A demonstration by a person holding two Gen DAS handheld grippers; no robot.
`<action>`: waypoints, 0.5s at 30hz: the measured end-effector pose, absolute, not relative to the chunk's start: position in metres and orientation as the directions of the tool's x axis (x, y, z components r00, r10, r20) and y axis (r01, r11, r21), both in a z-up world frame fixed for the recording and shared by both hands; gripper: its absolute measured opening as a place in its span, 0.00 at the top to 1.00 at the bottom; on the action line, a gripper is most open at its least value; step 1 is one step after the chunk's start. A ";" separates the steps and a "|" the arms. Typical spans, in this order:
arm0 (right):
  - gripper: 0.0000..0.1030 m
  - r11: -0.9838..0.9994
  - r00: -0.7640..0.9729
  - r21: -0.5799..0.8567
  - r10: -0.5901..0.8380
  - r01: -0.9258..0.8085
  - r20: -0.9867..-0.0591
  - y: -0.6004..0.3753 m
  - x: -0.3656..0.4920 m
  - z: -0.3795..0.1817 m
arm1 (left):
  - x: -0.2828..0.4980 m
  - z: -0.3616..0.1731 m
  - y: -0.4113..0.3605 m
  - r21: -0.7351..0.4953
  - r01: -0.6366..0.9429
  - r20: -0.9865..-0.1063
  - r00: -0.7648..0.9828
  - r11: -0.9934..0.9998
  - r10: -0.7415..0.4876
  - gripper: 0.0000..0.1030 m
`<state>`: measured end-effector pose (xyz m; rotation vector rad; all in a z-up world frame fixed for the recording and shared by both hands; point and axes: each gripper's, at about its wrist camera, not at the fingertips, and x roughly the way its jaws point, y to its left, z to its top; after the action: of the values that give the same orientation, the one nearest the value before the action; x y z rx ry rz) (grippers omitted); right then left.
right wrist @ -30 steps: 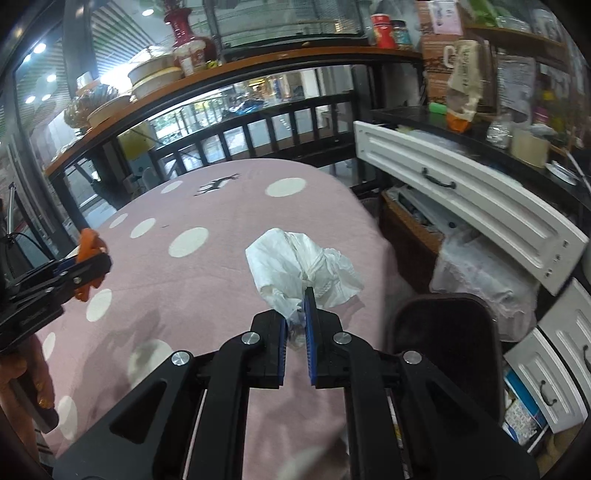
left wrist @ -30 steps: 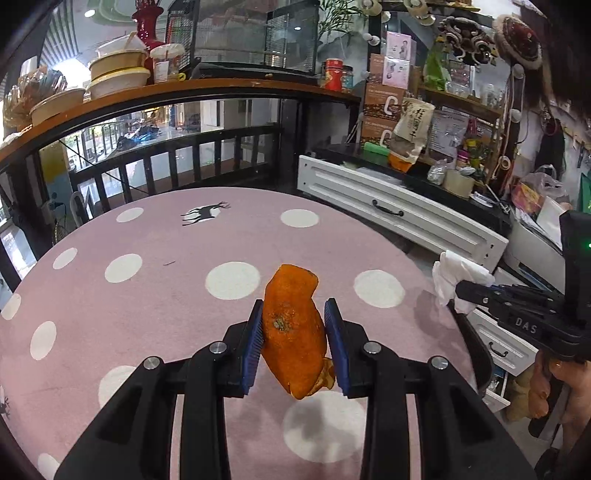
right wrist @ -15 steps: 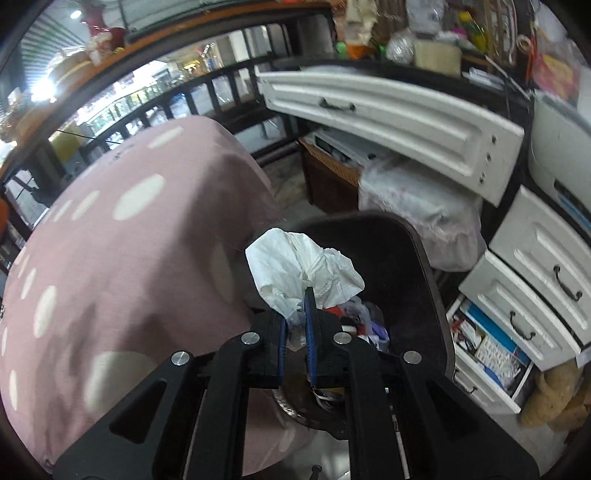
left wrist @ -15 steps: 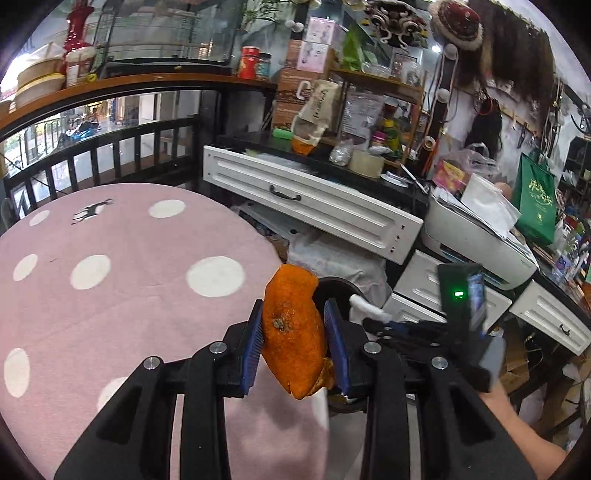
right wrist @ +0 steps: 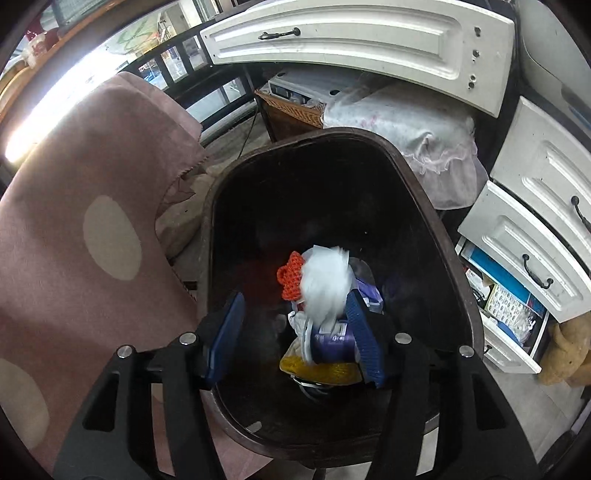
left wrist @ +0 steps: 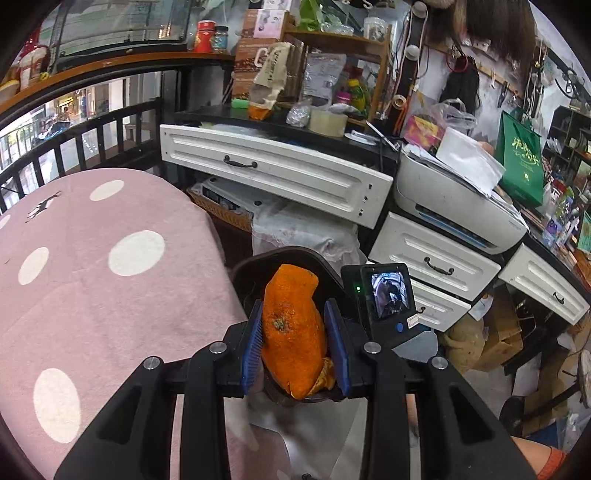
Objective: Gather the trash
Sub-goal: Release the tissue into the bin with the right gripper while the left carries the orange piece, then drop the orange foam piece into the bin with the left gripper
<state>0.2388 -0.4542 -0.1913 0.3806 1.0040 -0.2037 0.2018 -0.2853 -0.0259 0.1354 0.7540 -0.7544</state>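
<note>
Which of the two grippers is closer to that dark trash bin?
Right. The right gripper hangs open directly over the trash bin. The left gripper, clamping an orange peel, sits near the bin's rim.

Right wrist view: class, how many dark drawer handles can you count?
3: one handle on the long top drawer; two on the right-hand drawers, upper and lower. More may lie out of frame.

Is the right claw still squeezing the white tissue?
No, the right claw is wide open and the white tissue is a blur, dropping into the dark bin.
</note>
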 end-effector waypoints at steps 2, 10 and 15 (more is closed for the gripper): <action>0.43 0.919 0.523 0.202 -0.006 0.339 -0.852 -0.456 0.235 -0.191 | 0.204 -0.032 -0.295 -0.151 0.672 -0.678 0.463 0.725 -0.571 0.68; 0.35 0.914 0.548 0.163 -0.075 0.372 -0.833 -0.475 0.192 -0.177 | 0.217 -0.070 -0.340 -0.163 0.688 -0.750 0.379 0.707 -0.542 0.68; 0.35 0.908 0.556 0.143 -0.111 0.394 -0.824 -0.492 0.159 -0.164 | 0.225 -0.102 -0.368 -0.115 0.701 -0.797 0.358 0.704 -0.487 0.68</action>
<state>0.1594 -0.4919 -0.1637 0.3299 0.9384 -0.3045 0.2249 -0.3683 -0.1015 0.2632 0.9250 -0.7775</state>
